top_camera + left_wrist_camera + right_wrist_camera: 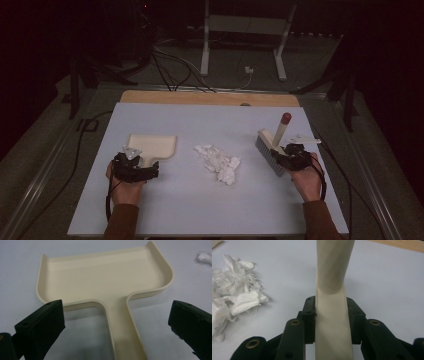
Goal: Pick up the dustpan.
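A cream dustpan (151, 146) lies flat on the pale table, its handle pointing toward the person. My left gripper (141, 172) sits at that handle; in the left gripper view the dustpan (105, 280) fills the middle and the handle runs between wide-apart jaws that do not touch it, so the left gripper (117, 322) is open. A cream brush (270, 145) with grey bristles and a red-tipped handle stands at the right. My right gripper (286, 159) is shut on the brush (332, 322); the right gripper (331, 315) pads press both sides of its body.
A heap of torn white paper scraps (218, 162) lies mid-table between dustpan and brush; the scraps (234, 295) sit left of the brush in the right gripper view. A wooden strip (210, 98) borders the far edge. Cables trail off both sides.
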